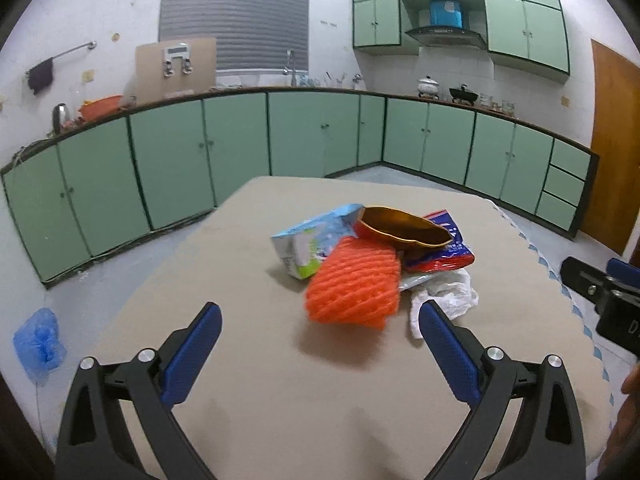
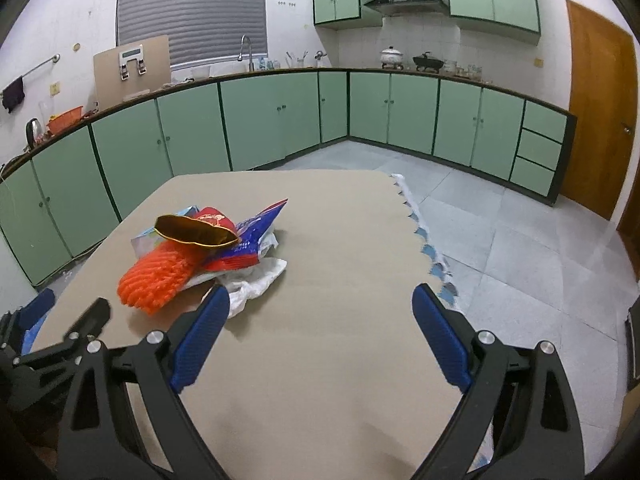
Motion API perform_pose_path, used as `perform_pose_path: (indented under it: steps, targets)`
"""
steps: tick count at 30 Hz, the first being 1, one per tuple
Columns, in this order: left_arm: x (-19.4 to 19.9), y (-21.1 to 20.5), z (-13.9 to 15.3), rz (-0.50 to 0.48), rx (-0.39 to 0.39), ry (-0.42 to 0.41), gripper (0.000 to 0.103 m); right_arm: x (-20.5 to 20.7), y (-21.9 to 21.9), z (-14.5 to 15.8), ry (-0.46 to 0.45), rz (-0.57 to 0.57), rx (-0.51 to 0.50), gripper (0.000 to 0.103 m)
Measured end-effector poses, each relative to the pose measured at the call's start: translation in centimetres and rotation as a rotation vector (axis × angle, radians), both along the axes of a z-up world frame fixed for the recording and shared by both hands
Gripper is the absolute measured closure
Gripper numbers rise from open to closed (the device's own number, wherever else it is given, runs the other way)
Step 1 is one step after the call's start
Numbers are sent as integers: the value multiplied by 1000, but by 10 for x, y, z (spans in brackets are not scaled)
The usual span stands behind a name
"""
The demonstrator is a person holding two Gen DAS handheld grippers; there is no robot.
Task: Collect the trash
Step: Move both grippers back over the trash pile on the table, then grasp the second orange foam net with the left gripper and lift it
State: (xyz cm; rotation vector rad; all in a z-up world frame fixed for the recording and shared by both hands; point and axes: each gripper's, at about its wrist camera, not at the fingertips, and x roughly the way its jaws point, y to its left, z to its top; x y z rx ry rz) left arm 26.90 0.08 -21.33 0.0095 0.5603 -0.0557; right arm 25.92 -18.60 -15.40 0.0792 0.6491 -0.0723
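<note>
The left gripper (image 1: 320, 316) and right gripper (image 2: 322, 300) both stand spread wide and hold nothing. The trash pile (image 1: 372, 256), an orange foam net (image 1: 354, 286), wrappers and a crumpled white bag (image 1: 452, 292), lies mid-table (image 1: 260, 400), just ahead of the left fingers (image 1: 450, 344). Bare tabletop lies around it; the scalloped edge (image 2: 424, 236) is to the right.

Orange netted foam sleeve (image 1: 354, 284), gold-lined red bowl (image 1: 404, 229), beige table (image 1: 280, 380), mint-green cabinets (image 1: 172, 152).

1. Red-blue wrapper (image 1: 448, 254): largely hidden beneath the gold bowl (image 1: 404, 229); print illegible.
2. White plastic bag (image 1: 448, 292): partly covered, below the bowl.
3. Right gripper: cut off at the left view's edge.
</note>
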Motion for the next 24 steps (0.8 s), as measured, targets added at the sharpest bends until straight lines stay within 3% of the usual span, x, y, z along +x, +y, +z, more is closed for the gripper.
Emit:
perform_pose_path:
  steps: [6, 9, 10, 11, 14, 16, 24]
  targets:
    - [30, -14, -17, -30, 6, 45, 10, 18, -4, -12, 32, 36, 49, 13]
    - [46, -13, -28, -48, -20, 104, 28, 23, -4, -17, 54, 52, 68, 13]
    - [48, -13, -30, -54, -26, 117, 40, 24, -4, -18, 59, 56, 71, 13]
    - [50, -13, -31, -55, -25, 124, 45, 25, -3, -19, 64, 63, 73, 13]
    - [46, -10, -29, -79, -46, 117, 68, 26, 1, -20, 65, 77, 65, 13]
    - [40, -7, -24, -88, -61, 109, 77, 27, 5, -19, 73, 88, 70, 13]
    - [6, 5, 0, -113, -77, 69, 86, 25, 25, -4, 56, 136, 70, 13]
